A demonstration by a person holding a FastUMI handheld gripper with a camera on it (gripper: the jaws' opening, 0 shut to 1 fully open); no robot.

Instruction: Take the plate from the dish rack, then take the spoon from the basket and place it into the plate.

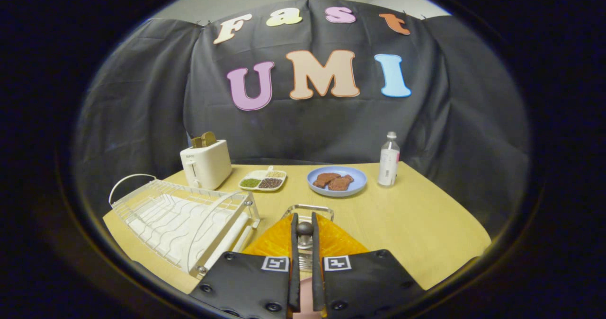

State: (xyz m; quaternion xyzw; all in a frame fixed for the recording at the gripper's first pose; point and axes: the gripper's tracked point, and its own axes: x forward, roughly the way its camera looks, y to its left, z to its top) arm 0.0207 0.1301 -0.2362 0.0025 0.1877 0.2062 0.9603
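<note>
The jaws are pinching the spoon (304, 236) by its handle, low in the middle of the frame. They hold it over the orange plate (279, 243), ready to drop it in. The wire basket (310, 210) sits just behind. The dish rack (180, 219) is lower left.

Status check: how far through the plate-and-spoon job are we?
Done: dish rack holds no plate; the orange plate lies on the table. In hand: gripper looks shut on the spoon, above the plate, basket just beyond. Left: set spoon down and release.
</note>
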